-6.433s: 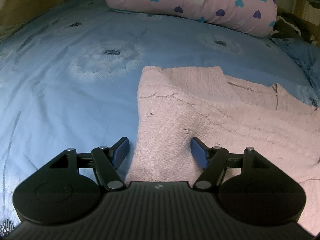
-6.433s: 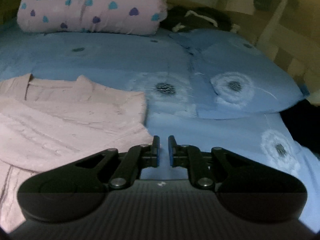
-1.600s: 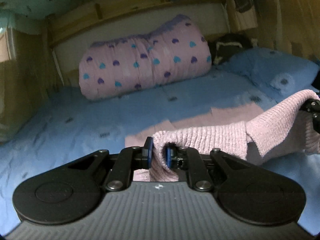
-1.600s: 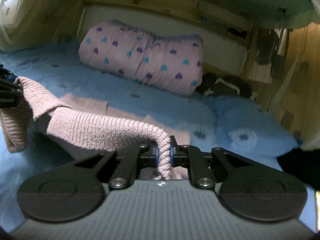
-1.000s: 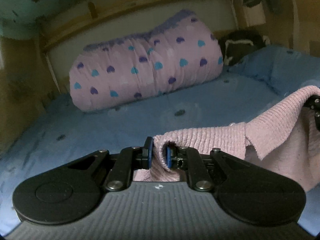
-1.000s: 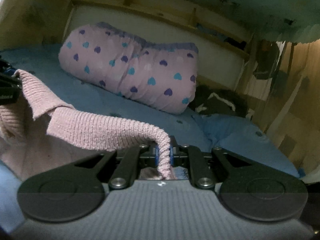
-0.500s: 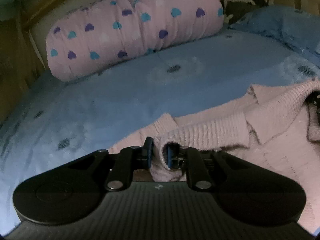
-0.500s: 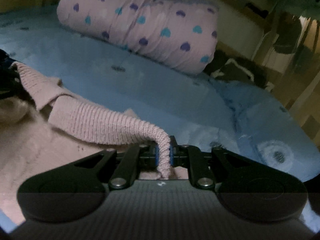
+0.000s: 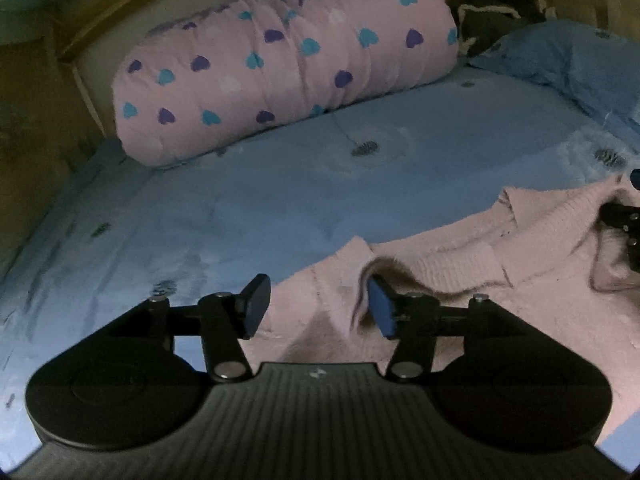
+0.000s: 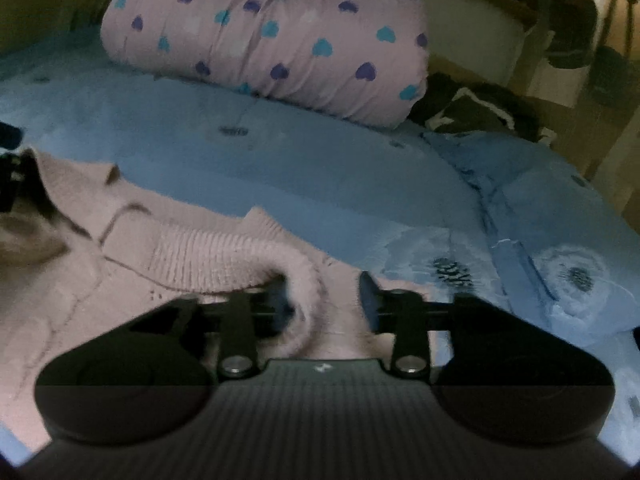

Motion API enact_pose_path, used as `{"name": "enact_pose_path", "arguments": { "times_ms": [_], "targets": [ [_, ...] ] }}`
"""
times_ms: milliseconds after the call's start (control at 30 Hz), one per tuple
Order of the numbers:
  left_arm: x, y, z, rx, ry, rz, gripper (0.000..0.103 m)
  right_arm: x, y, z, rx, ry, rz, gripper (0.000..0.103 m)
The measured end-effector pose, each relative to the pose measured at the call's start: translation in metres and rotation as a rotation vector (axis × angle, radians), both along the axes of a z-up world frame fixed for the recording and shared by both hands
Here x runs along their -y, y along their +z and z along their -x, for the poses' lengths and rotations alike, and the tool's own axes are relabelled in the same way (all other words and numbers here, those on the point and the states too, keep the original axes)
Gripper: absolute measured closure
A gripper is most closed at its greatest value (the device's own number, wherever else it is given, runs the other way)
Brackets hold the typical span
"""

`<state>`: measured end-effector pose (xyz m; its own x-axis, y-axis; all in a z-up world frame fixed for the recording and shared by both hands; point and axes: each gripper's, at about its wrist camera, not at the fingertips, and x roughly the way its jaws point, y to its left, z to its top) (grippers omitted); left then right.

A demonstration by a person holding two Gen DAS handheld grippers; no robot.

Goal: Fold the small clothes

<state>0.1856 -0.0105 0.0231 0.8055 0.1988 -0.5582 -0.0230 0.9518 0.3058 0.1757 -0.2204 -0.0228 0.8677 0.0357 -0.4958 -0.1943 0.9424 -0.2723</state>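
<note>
- On the blue dandelion-print bedsheet (image 9: 280, 200) you have one pink knitted sweater (image 9: 460, 276), lying low in front of both cameras.
- Your left gripper (image 9: 318, 306) is opening; its two blue pads (image 9: 256, 306) stand apart, with a raised fold of the sweater's ribbed edge just beside the right-hand pad, not pinched.
- Your right gripper (image 10: 324, 300) is opening too; a rolled ribbed edge curls between its two fingers, near the left one, and the pads do not press on it.
- Behind the sweater you can count one rolled pink quilt with purple and teal hearts (image 10: 272, 40), one blue pillow (image 10: 560, 216) to the right, and one dark bundle (image 10: 476, 112) beside the quilt.
</note>
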Motion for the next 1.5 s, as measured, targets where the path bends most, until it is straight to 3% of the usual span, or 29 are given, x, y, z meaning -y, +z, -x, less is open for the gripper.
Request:
{"name": "enact_pose_path", "arguments": {
  "times_ms": [167,367,567,733,1000,1033,1133,1200,1233,1367,1500],
  "targets": [
    [-0.004,0.02,0.029,0.005,-0.03,0.063,0.038,0.01,0.023,0.019,0.02,0.004,-0.011,0.053],
    [-0.007,0.02,0.049,-0.033,-0.121,0.153,0.036,0.035,0.03,0.03,0.007,-0.024,-0.068,0.047],
    [-0.009,0.006,0.05,-0.082,-0.174,0.162,0.036,0.041,0.029,0.033,-0.026,0.093,-0.064,0.047],
    [-0.003,-0.013,0.046,-0.137,-0.201,0.11,0.036,0.027,0.03,0.041,-0.055,0.264,-0.029,0.047],
    [0.009,-0.039,0.039,-0.132,-0.216,-0.005,0.036,0.012,0.002,0.035,-0.126,0.272,0.053,0.047],
    [0.009,-0.041,0.038,-0.127,-0.218,-0.006,0.04,0.012,-0.003,0.034,-0.131,0.267,0.053,0.047],
    [0.008,-0.041,0.033,-0.117,-0.214,0.026,0.074,0.016,-0.008,0.03,-0.125,0.243,0.01,0.048],
    [0.006,-0.04,0.03,-0.098,-0.179,0.028,0.085,0.018,-0.008,0.027,-0.125,0.225,-0.033,0.065],
    [0.004,-0.039,0.029,-0.087,-0.162,0.03,0.089,0.018,-0.008,0.027,-0.116,0.218,-0.042,0.086],
    [-0.009,-0.029,0.022,-0.034,-0.09,0.05,0.09,0.011,-0.008,0.029,-0.024,0.209,0.01,0.09],
    [-0.032,-0.019,0.01,0.006,-0.007,0.086,0.09,0.022,0.001,0.022,0.048,0.137,-0.031,0.09]
  ]
}}
